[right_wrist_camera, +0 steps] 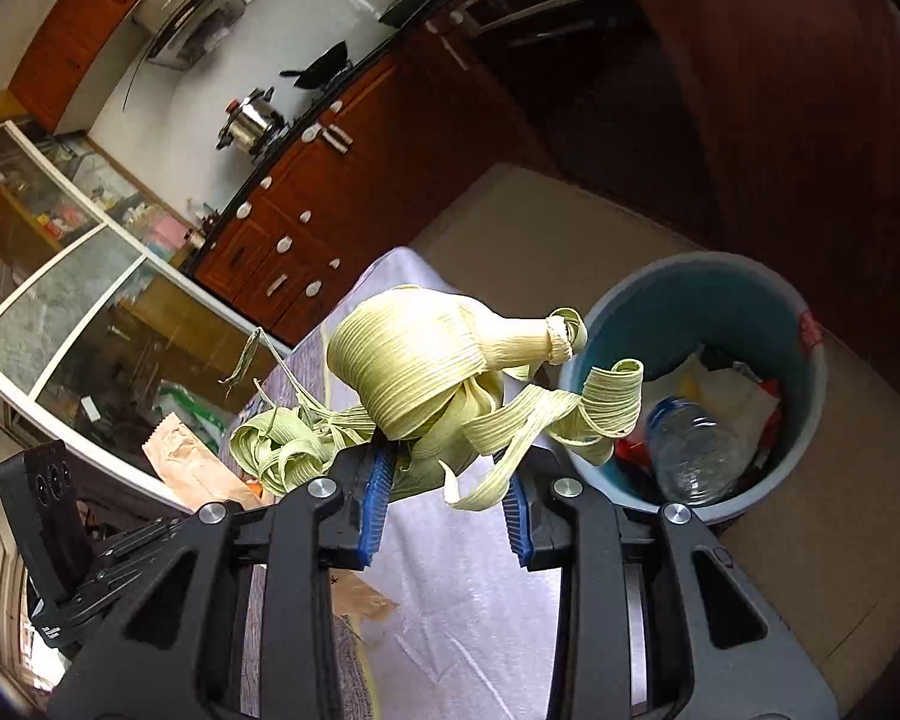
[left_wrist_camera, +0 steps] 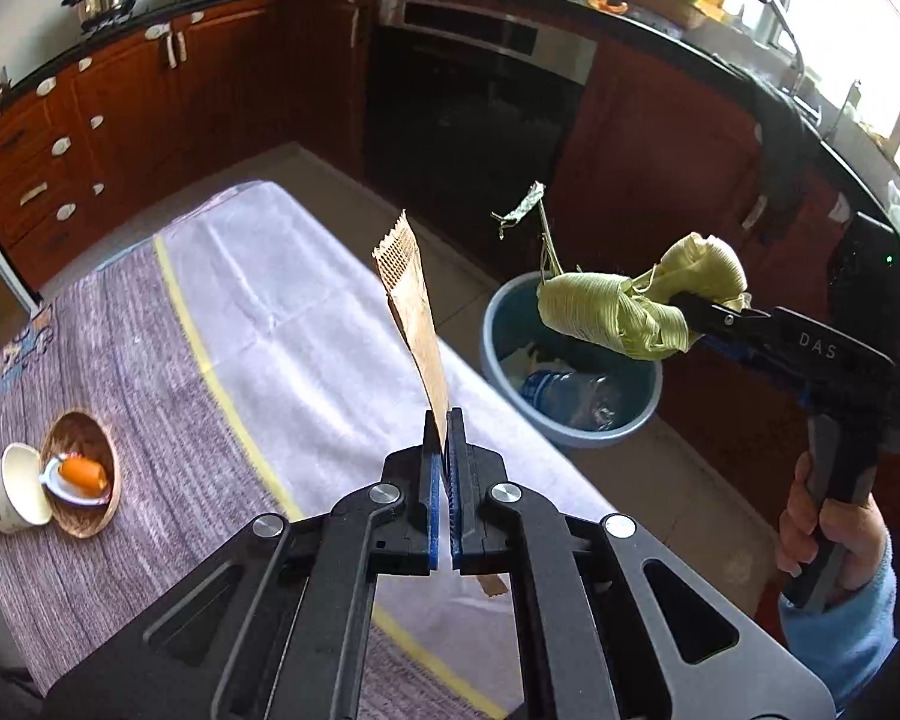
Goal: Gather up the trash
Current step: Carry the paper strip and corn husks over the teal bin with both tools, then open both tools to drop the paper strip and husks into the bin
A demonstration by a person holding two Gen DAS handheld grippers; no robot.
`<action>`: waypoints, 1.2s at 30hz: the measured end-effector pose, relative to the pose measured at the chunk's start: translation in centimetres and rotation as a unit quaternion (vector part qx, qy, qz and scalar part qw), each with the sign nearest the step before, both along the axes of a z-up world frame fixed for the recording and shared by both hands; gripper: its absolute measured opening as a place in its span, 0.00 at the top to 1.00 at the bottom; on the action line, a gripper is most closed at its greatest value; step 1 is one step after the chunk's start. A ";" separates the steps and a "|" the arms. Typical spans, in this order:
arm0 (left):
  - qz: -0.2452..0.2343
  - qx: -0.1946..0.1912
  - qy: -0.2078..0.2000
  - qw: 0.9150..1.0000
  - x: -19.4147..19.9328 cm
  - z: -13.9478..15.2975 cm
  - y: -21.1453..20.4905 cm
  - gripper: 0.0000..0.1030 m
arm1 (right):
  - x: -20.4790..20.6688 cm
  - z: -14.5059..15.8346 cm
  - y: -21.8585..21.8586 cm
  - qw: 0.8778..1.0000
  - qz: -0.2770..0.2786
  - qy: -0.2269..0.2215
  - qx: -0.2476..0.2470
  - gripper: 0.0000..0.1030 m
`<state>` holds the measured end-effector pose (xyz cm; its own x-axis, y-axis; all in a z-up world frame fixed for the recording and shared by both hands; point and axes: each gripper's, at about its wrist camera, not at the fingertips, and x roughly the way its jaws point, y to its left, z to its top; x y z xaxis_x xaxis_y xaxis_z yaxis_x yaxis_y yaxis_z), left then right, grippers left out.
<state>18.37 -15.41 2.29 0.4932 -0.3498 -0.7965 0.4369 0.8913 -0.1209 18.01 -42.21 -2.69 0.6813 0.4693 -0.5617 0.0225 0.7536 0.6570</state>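
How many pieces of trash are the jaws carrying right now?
2. A brown paper wrapper pinched in the left gripper over the table edge, and a bundle of corn husks clamped in the right gripper beside the blue bin.

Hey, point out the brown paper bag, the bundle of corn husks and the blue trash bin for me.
brown paper bag [left_wrist_camera: 417, 324], left wrist view, mid strip above the jaws.
corn husks [right_wrist_camera: 408, 360], right wrist view, the rounded ribbed bulge.
blue trash bin [right_wrist_camera: 744, 300], right wrist view, inner back wall.
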 end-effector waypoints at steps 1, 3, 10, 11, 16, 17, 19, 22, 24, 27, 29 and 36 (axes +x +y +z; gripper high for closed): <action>-0.010 0.000 -0.005 1.000 0.2 0.5 -1.1 0.97 | -0.3 0.0 -1.3 1.000 -0.014 0.000 0.000 0.70; -0.032 0.002 -0.015 0.999 0.7 1.1 -3.5 0.97 | -0.8 -0.3 -3.4 0.999 -0.039 0.000 -0.001 0.70; -0.079 0.024 -0.017 0.996 3.5 -0.6 -11.1 0.97 | -1.6 -2.2 -8.3 0.995 -0.096 0.022 0.001 0.70; -0.081 0.027 -0.008 0.996 4.3 -1.3 -11.9 0.97 | -1.5 -2.6 -8.7 0.995 -0.100 0.027 0.003 0.70; -0.081 0.045 0.013 0.996 7.4 -4.5 -15.3 0.97 | -0.8 -4.4 -10.6 0.992 -0.119 0.049 0.007 0.70; -0.082 0.046 0.018 0.995 8.2 -5.0 -16.0 0.97 | -0.6 -4.7 -10.9 0.991 -0.123 0.053 0.009 0.70; -0.084 0.048 0.025 0.995 9.5 -6.1 -17.3 0.97 | -0.3 -5.1 -11.2 0.990 -0.131 0.060 0.009 0.70; -0.091 0.049 0.041 0.994 10.9 -7.8 -18.8 0.97 | 0.3 -5.6 -11.6 0.988 -0.138 0.069 0.008 0.70; -0.094 0.053 0.049 0.993 11.5 -8.9 -19.4 0.96 | 0.8 -6.0 -11.8 0.987 -0.141 0.077 0.005 0.70; -0.100 0.061 0.071 0.990 12.0 -10.9 -20.0 0.92 | 1.5 -6.7 -11.9 0.986 -0.142 0.090 -0.001 0.70; -0.104 0.066 0.090 0.988 12.3 -12.3 -20.1 0.71 | 1.9 -7.3 -11.8 0.985 -0.141 0.096 0.001 0.70; -0.108 0.078 0.104 0.986 12.3 -14.5 -19.6 0.51 | 3.4 -8.9 -11.5 0.984 -0.138 0.108 0.011 0.70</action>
